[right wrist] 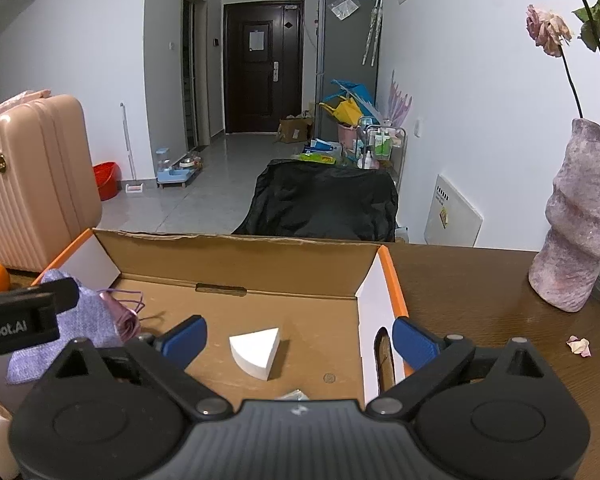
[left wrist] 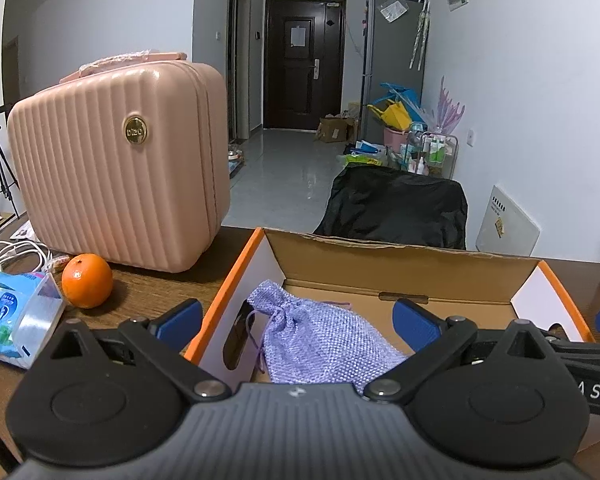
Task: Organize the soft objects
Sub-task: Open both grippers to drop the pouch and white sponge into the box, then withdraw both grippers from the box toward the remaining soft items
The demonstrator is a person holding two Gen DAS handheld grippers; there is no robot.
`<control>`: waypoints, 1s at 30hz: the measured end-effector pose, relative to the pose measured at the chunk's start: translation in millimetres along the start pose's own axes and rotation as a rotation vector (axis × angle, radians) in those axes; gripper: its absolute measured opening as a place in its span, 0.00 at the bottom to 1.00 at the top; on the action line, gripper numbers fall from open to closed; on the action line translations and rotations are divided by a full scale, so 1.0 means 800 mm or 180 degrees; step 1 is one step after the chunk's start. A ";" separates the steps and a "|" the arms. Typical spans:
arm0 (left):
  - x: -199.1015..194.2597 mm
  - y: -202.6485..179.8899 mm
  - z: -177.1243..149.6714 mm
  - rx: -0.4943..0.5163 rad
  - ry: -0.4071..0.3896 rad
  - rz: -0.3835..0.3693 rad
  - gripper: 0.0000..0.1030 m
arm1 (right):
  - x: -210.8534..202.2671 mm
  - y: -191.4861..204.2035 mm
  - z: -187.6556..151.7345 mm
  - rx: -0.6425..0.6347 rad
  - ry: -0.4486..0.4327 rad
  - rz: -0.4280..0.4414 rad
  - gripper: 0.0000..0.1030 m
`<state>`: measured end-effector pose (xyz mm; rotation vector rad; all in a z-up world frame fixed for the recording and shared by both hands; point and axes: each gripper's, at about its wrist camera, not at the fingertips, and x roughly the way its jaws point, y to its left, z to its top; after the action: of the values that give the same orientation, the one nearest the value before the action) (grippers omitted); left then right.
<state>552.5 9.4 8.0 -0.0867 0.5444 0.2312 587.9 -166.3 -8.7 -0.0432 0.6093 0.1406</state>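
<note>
Blue pads tip both claws, and both stand spread wide with nothing between their pads. The left claw (left wrist: 298,320) hovers over the left end of the cardboard box (left wrist: 380,258), its pads either side of a lilac pouch (left wrist: 324,344) without touching it; the left pad lies outside the box's left wall. The right claw (right wrist: 300,338) hangs over the box's right end, its right pad outside the orange-edged right wall, holding nothing. The pouch lies on the box floor against the left wall, its long axis slanting from the near right to the far left, with the gathered drawstring neck pointing to the far left corner. It is a coarse, open-weave fabric, slack and wrinkled. Beside it, seen from the right wrist view, a small pink satin-like pouch (right wrist: 124,316) rests with thin purple cords trailing. In the middle of the box floor sits a white wedge (right wrist: 256,350), smooth, with one curved face. The box is plain corrugated brown inside, white outside. Left of the box on the wooden desk (right wrist: 480,304) sit an orange (left wrist: 87,281) and a ribbed pink case (left wrist: 116,180); right of it, a mottled mauve vase (right wrist: 580,216).
</note>
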 end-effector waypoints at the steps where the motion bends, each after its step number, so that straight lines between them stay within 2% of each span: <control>1: -0.002 0.000 -0.002 -0.0003 -0.0008 -0.0010 1.00 | -0.002 0.000 0.000 0.0003 -0.0010 0.0005 0.96; 15: -0.042 0.018 -0.006 -0.0073 -0.0204 -0.0112 1.00 | -0.043 -0.011 -0.006 -0.0068 -0.0207 -0.0042 0.96; 30: -0.083 0.042 -0.030 -0.0001 -0.0270 -0.0202 1.00 | -0.100 -0.016 -0.046 -0.0252 -0.0522 -0.0017 0.96</control>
<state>476.7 25.9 21.4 -0.0939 0.4565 0.1722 504.3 -191.5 7.1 -0.1090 0.4396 0.1613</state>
